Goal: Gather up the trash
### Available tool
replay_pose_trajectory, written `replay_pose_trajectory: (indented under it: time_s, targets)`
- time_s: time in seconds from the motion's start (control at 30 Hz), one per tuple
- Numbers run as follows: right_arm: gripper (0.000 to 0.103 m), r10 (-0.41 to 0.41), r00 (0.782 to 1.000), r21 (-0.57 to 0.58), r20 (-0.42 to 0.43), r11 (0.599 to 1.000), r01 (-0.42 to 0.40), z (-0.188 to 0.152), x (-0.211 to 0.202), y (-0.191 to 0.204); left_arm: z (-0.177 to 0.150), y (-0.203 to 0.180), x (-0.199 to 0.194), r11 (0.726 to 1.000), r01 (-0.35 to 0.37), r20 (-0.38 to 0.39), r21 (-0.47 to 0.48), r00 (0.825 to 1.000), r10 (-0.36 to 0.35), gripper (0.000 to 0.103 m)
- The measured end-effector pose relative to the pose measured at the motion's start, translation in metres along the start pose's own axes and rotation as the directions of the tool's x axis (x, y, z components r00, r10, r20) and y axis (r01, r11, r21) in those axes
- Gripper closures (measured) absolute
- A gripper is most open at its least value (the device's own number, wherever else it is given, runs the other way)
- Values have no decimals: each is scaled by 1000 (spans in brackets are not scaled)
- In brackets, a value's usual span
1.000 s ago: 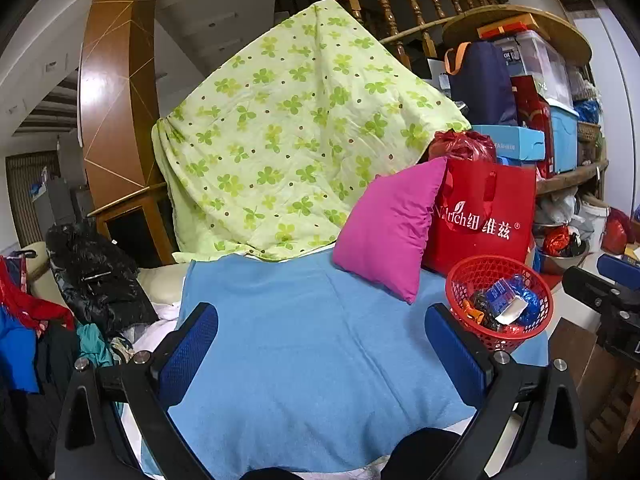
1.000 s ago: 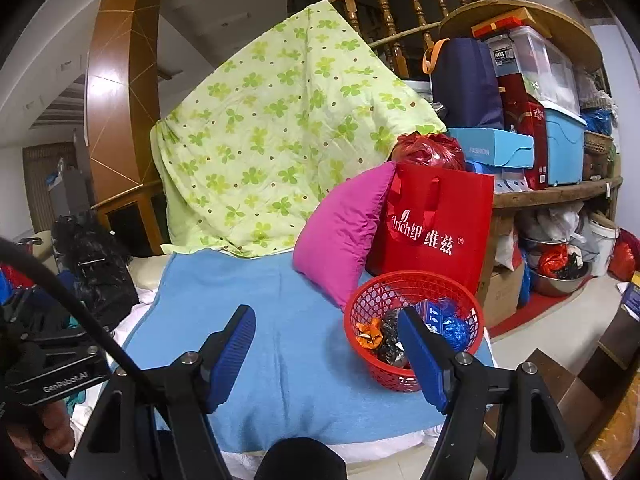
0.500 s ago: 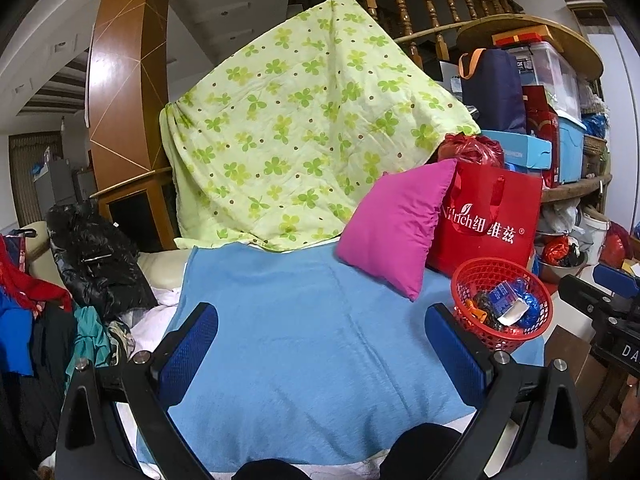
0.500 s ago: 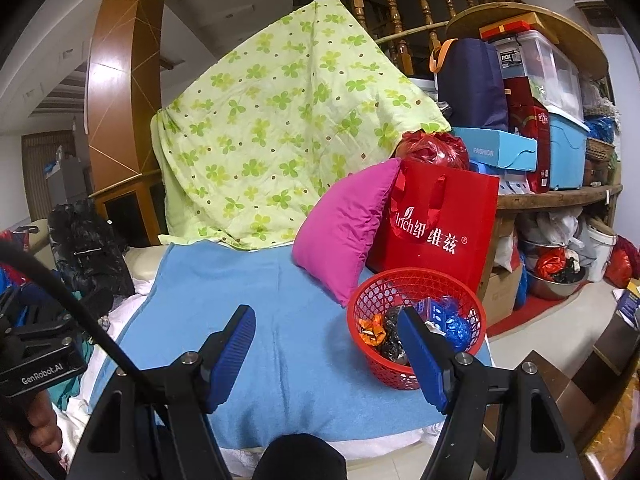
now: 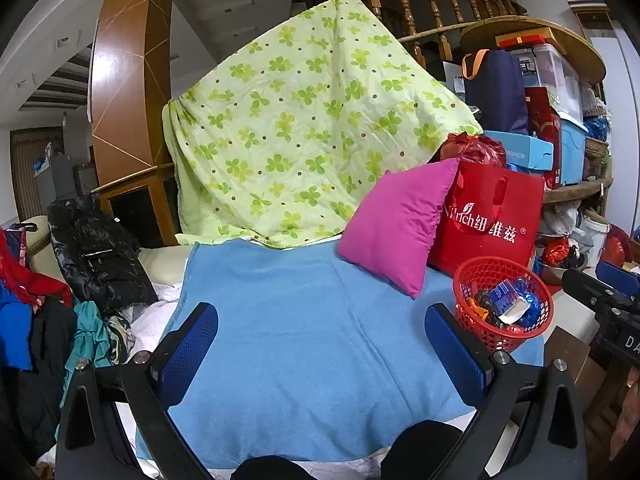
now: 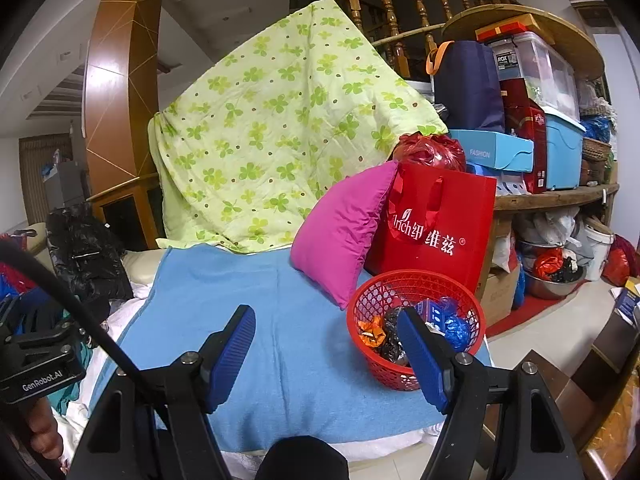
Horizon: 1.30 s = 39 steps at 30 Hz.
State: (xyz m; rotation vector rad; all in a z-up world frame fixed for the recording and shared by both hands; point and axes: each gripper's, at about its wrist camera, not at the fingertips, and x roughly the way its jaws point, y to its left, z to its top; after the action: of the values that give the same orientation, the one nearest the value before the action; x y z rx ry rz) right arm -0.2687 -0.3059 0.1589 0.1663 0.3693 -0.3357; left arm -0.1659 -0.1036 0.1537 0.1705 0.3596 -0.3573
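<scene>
Both the left gripper [image 5: 320,344] and right gripper [image 6: 326,344] hover level with jaws wide and empty above the blue towel [image 5: 304,320], beside the red plastic mesh basket [image 6: 416,312] of wrappers.

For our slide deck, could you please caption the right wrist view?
Open right gripper hovers beside red basket of wrappers on blue blanket.

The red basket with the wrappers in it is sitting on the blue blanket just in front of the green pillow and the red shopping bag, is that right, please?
Not quite: the pillow is magenta pink, not green; the green item is the clover-print quilt draped behind. The right wrist view shows it. The rest holds: the red basket with wrappers sits on the blue blanket in front of the pillow and the red shopping bag.
</scene>
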Motion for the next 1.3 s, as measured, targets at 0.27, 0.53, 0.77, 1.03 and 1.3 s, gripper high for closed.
replay_pose_trajectory:
  time_s: [0.27,0.53,0.77,1.03,1.3]
  targets:
    - [26,-1,1000,-2,-4,1000,1,-1,2,0,-2,-3,0,1000,0,-11,-4,1000,0,0]
    - [26,-7,1000,4,1,1000,7,-2,2,-2,-5,-7,4,1000,8,-22,3,1000,-8,0]
    - [26,-10,1000,4,4,1000,10,-2,2,-3,-6,-9,6,1000,9,-28,2,1000,-9,0]
    - [26,-21,1000,14,5,1000,21,-4,1,-8,-9,-16,9,1000,19,-34,16,999,-19,0]
    - [26,-28,1000,26,2,999,28,-7,2,-10,-10,-21,10,999,23,-40,24,999,-22,0]
